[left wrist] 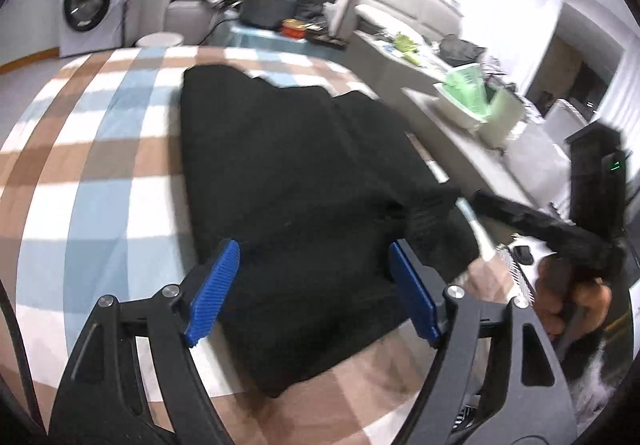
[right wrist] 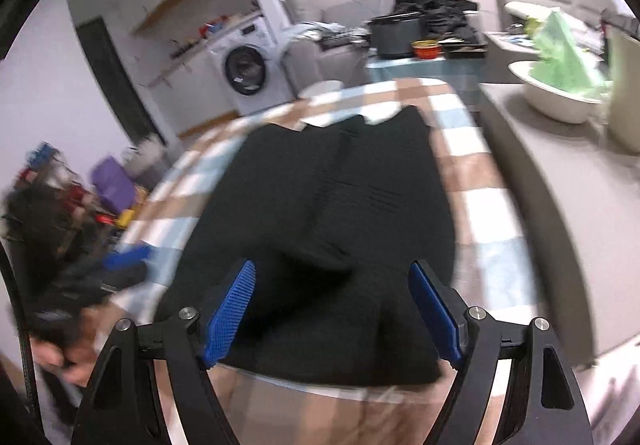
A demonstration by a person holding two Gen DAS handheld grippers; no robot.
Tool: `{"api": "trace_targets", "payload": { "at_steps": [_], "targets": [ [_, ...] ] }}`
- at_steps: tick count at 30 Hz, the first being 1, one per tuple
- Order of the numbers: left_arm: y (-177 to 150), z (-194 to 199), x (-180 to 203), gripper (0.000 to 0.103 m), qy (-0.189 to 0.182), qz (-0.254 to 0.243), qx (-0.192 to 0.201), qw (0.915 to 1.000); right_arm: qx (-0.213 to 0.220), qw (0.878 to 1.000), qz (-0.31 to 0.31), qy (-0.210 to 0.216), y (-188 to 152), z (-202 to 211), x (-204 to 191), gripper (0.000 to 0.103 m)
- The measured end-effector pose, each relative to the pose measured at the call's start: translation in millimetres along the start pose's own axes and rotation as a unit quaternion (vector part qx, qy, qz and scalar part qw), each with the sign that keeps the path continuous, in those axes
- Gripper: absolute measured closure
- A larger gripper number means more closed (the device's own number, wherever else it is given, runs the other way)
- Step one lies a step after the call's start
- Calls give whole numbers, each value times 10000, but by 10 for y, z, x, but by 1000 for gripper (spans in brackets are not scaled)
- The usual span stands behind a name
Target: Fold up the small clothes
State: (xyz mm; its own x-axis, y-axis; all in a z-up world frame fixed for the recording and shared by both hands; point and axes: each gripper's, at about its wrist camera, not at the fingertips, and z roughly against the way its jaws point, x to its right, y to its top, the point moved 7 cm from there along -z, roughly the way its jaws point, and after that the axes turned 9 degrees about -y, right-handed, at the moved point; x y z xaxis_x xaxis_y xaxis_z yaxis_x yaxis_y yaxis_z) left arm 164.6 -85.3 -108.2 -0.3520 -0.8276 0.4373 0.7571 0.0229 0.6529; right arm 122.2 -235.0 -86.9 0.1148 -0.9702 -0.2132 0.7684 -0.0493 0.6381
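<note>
I see my left gripper spread wide, its blue pads holding nothing, poised over the near end of the black garment. My right gripper is just as wide apart, empty too, its pads framing the garment's near hem from above; I cannot tell whether either pair touches the cloth. The garment lies flat on the checked cloth that covers the table, running lengthwise from the near edge toward the far edge, with a fold ridge down its middle and a bunched lump near its near right side. In the left view the right hand grips its black handle off the table's right edge; in the right view the left hand shows blurred off the left edge. Both views are smeared, the right one more so. Beyond the table's right edge a grey counter carries a white basin with a green bag in it. Past the far edge stands a dark pot beside a red bowl, with a heap of dark clothes behind on a sofa. Farthest left, against the wall, is a washer.
</note>
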Motion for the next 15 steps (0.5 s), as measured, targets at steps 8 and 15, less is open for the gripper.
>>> {"api": "trace_targets", "payload": {
  "at_steps": [8, 15],
  "targets": [
    [-159, -219, -328, 28, 149, 450, -102, 9988, -503, 9983, 285, -98, 17, -425, -298, 51],
    [-173, -170, -423, 28, 190, 491, -87, 9986, -1333, 9902, 413, -42, -463, -353, 15, 78]
  ]
}}
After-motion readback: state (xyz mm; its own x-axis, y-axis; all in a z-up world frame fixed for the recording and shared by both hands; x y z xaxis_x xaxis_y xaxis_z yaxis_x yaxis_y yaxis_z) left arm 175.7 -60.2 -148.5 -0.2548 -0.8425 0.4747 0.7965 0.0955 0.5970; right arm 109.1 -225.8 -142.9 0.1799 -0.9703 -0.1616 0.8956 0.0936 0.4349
